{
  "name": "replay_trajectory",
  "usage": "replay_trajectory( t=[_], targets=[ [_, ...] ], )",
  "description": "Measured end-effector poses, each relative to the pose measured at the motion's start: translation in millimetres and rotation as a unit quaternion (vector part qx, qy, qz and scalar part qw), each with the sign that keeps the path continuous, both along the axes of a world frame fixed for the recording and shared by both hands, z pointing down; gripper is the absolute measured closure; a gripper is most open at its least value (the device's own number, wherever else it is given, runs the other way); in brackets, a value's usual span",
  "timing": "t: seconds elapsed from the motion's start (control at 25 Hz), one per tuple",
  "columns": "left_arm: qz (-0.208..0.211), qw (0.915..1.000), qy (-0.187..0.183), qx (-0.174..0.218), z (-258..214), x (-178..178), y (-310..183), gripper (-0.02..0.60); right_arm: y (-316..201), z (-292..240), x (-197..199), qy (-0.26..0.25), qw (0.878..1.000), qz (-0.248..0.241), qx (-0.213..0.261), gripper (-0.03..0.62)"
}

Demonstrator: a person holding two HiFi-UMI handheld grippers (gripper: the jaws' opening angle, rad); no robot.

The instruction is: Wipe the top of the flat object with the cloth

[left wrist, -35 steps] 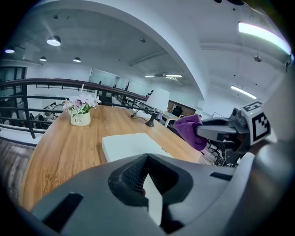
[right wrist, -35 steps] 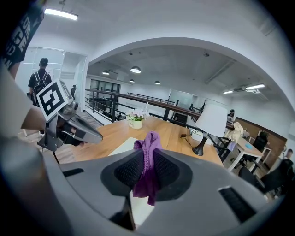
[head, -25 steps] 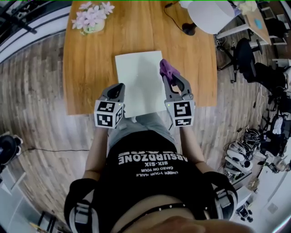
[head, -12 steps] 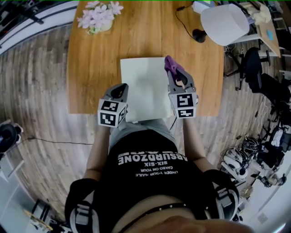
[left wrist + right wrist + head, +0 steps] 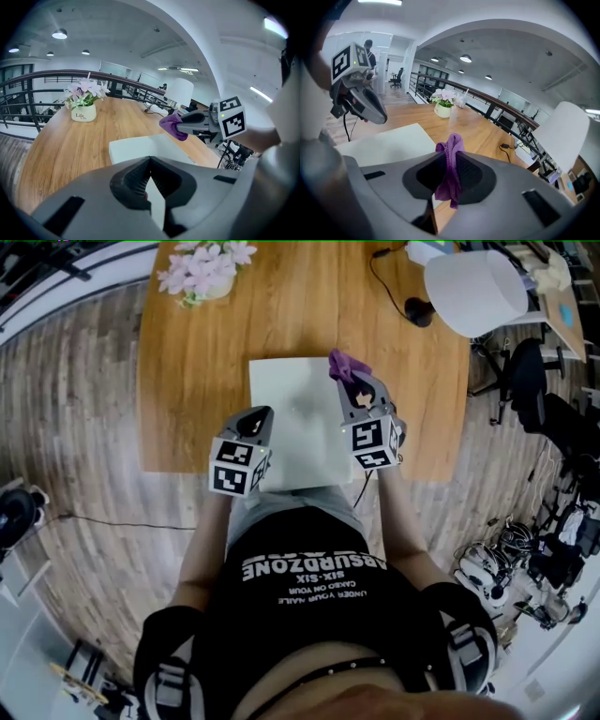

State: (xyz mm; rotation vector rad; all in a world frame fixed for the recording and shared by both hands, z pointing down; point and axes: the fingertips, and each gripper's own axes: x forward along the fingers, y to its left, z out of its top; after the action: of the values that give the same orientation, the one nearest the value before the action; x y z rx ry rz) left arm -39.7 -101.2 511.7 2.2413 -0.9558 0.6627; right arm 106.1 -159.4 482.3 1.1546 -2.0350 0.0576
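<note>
- Purple cloth (image 5: pixel 345 365), clamped in the right gripper (image 5: pixel 352 388), hangs over the flat object's (image 5: pixel 295 427) far right corner on the wooden table (image 5: pixel 187 381).
- Empty, jaws together, the left gripper (image 5: pixel 261 415) hovers near its left edge.
- Wiping seemingly not begun; whole top remains.

Flat object (image 5: pixel 295 427) lies on desk (image 5: pixel 187 381), mid-width, reaching the near edge. Flower pot (image 5: pixel 202 277) sits at desk's far left corner; lamp shade (image 5: pixel 473 292) stands over the far right corner. Left gripper (image 5: pixel 259 416) is above flat object's left edge, near end, jaws together. Right gripper (image 5: pixel 351 382) is above the right edge, with cloth (image 5: pixel 344 365) between its jaws, at flat object's far right corner. Office chair (image 5: pixel 525 371) stands on floor, right of desk.
</note>
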Motion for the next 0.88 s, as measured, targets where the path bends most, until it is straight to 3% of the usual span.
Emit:
replay_trajectory(
  t=[0.32, 0.6, 0.88],
  targets=[
    [0.014, 0.9997, -0.006, -0.017, 14, 16, 0, 0.565, -8, 25, -9, 0.020, 0.998, -0.059, -0.012, 0.520],
    [0.024, 0.9992, -0.009, -0.031, 33, 29, -1, 0.565, -15, 48, -10, 0.025, 0.997, -0.073, -0.032, 0.520],
    [0.023, 0.9990, -0.011, -0.036, 47, 33, -6, 0.565, -11, 64, -15, -0.002, 0.994, -0.080, -0.069, 0.519]
  ],
)
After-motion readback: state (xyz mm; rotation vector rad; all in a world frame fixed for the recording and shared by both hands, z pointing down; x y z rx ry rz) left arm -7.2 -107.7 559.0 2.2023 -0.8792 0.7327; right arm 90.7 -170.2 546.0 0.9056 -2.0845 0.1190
